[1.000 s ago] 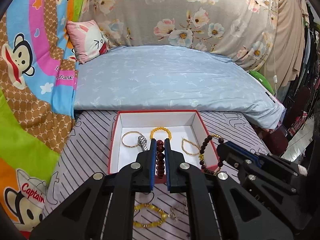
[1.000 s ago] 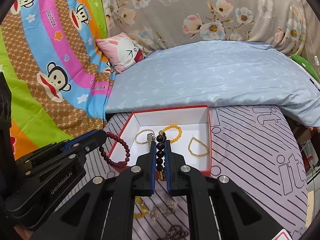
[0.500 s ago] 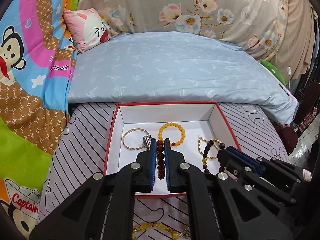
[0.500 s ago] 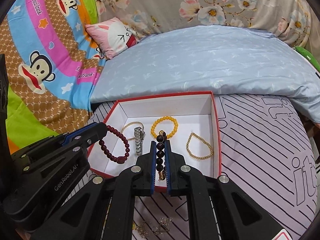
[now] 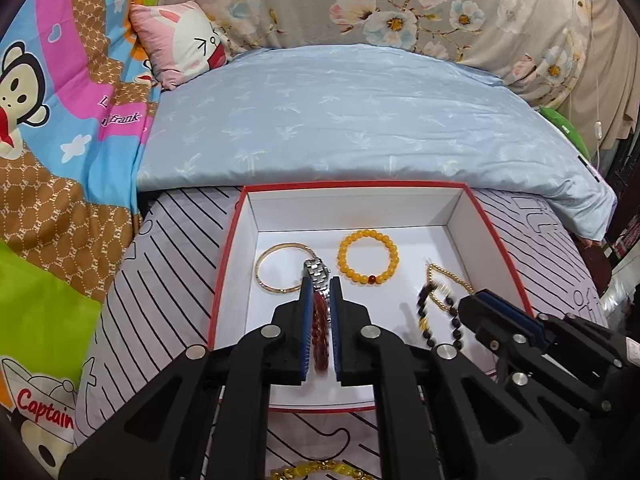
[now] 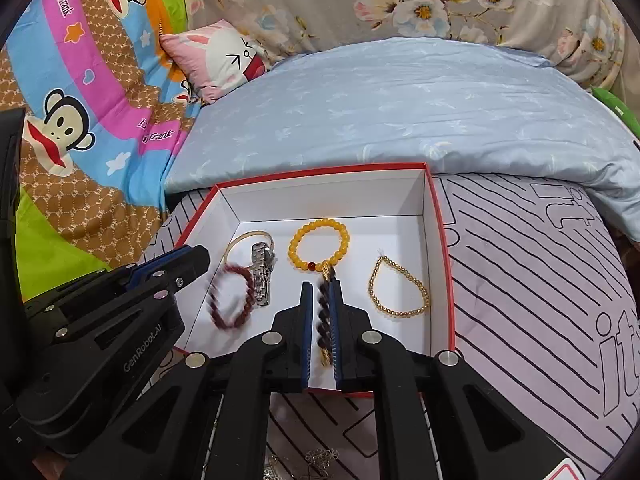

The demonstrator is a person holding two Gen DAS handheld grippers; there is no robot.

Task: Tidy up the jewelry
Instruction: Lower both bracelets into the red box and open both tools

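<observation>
Both bracelet-clamping grippers, left gripper point(image 5: 320, 320) and right gripper point(image 6: 320, 320), have advanced over the red box point(image 6: 440, 240) on striped bedding point(image 6: 540, 280).

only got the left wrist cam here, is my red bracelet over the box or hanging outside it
Observer: Over it. The right wrist view shows the red bracelet as a blurred loop hanging from the left gripper, inside the red box on its left side, beside the silver watch.
Operator: the dark beads cover the gold chain for me, is it tangled with them
Observer: No sign of that. The gold chain lies as a whole loop on the box floor, apart from the right gripper.
Operator: anything outside besides the yellow beads
Observer: Yes, a silver flower-shaped piece lies on the striped sheet in front of the box.
</observation>
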